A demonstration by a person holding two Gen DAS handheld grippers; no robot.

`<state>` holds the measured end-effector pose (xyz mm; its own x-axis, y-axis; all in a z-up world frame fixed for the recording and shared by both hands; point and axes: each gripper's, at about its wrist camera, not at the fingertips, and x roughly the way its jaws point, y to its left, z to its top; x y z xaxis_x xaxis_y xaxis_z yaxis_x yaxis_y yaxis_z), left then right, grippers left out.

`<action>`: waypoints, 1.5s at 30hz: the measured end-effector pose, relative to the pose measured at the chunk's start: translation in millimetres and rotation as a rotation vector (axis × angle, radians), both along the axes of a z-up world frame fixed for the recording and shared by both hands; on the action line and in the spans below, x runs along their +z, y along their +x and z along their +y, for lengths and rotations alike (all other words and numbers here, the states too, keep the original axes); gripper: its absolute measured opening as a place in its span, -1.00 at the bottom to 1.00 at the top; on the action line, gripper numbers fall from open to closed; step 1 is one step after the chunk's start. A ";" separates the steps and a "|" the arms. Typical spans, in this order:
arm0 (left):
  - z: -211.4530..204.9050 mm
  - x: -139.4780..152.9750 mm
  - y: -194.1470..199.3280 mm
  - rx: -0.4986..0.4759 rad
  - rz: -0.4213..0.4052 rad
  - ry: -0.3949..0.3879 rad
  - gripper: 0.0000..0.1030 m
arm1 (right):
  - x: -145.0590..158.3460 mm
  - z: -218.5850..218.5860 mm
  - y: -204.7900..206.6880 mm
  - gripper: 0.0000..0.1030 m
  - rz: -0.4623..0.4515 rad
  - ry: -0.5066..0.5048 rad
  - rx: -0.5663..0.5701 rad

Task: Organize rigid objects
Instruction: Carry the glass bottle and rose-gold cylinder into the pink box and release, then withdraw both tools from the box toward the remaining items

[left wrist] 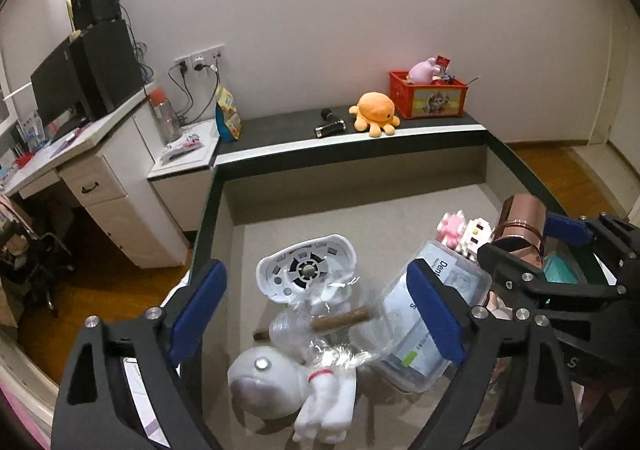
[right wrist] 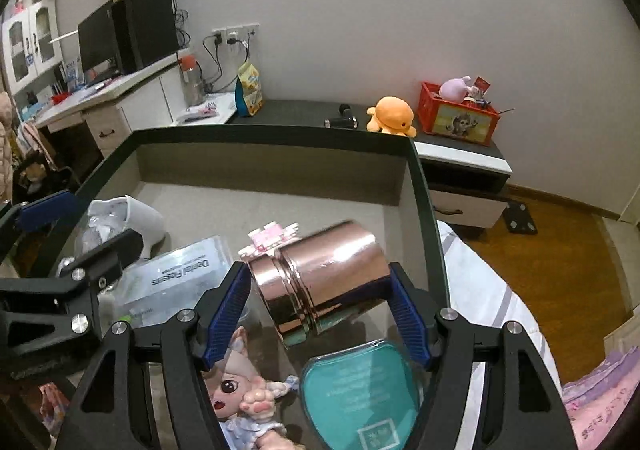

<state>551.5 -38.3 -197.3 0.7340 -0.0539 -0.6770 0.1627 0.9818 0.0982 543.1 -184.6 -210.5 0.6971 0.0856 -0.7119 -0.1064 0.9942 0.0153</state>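
You are looking at two grippers [left wrist: 320, 314] [right wrist: 320, 310], one copper canister [right wrist: 324, 274], two plush octopuses [left wrist: 376, 112] [left wrist: 424, 71], one doll [right wrist: 240, 382].

This is a room in a home, a bedroom used partly as a study. A white desk [left wrist: 72, 166] with drawers carries a dark monitor [left wrist: 52, 86] and stacked black boxes, with cables running to wall sockets [left wrist: 200, 60]. A low cabinet [right wrist: 460, 154] holds an orange plush octopus [left wrist: 376, 112] and a red crate [left wrist: 428, 94] of toys. Wooden flooring [right wrist: 560, 250] and striped bedding [right wrist: 492, 290] lie beside an open bin [right wrist: 424, 186] of toys and household items.
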 end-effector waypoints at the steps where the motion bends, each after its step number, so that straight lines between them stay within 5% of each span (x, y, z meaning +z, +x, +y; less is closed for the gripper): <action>1: 0.5 0.4 -0.9 -0.001 0.009 -0.003 0.86 | 0.7 -1.1 -2.1 0.36 -0.003 0.004 -0.004; 10: 22.2 45.7 -56.6 -0.014 -0.093 -0.098 1.00 | 49.4 -4.2 -55.1 0.56 -0.134 0.057 0.000; 16: 34.8 81.8 -137.0 -0.021 -0.240 -0.122 1.00 | 86.4 -1.1 -124.0 0.67 -0.237 0.091 0.019; 19: 41.4 95.5 -180.9 -0.001 -0.304 -0.146 1.00 | 98.6 3.3 -168.0 1.00 -0.294 0.097 0.024; 22: 44.2 103.7 -220.5 -0.013 -0.341 -0.163 1.00 | 103.1 9.0 -209.0 1.00 -0.333 0.101 0.040; 31: 45.5 93.9 -327.4 0.013 -0.434 -0.143 1.00 | 99.8 17.3 -304.4 1.00 -0.408 0.083 0.009; 45: 46.3 75.6 -380.9 0.049 -0.443 -0.103 1.00 | 80.2 24.1 -365.2 1.00 -0.422 0.075 0.016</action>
